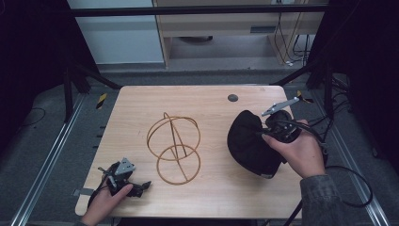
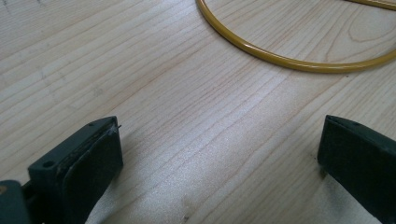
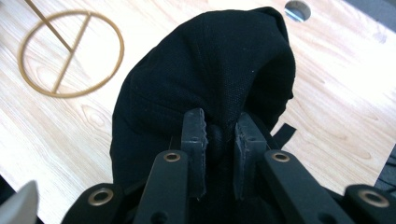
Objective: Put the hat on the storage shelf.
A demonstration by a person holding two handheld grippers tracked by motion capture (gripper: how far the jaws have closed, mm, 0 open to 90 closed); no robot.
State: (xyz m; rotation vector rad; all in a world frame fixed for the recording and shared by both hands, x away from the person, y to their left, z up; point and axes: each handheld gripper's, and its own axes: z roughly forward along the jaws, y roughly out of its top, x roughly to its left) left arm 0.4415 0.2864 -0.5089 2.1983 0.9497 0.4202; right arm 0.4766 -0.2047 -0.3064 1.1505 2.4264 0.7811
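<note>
A black cap (image 1: 249, 141) hangs bunched at the right of the wooden table (image 1: 211, 188), lifted off the surface. My right gripper (image 1: 263, 133) is shut on a fold of its fabric; in the right gripper view the pads (image 3: 194, 133) pinch the cloth of the cap (image 3: 205, 65) at the right gripper (image 3: 219, 130). A gold wire stand (image 1: 174, 146) made of rings stands at the table's middle. My left gripper (image 1: 141, 187) rests near the front left edge, open, with bare wood between its jaws (image 2: 219, 144). The stand's base ring (image 2: 289, 60) lies ahead of it.
A round cable hole (image 1: 232, 98) sits near the table's far edge. Metal rails (image 1: 47, 155) run along both sides of the table, with dark frame posts behind. The right gripper's cable (image 1: 348, 188) loops off the right edge.
</note>
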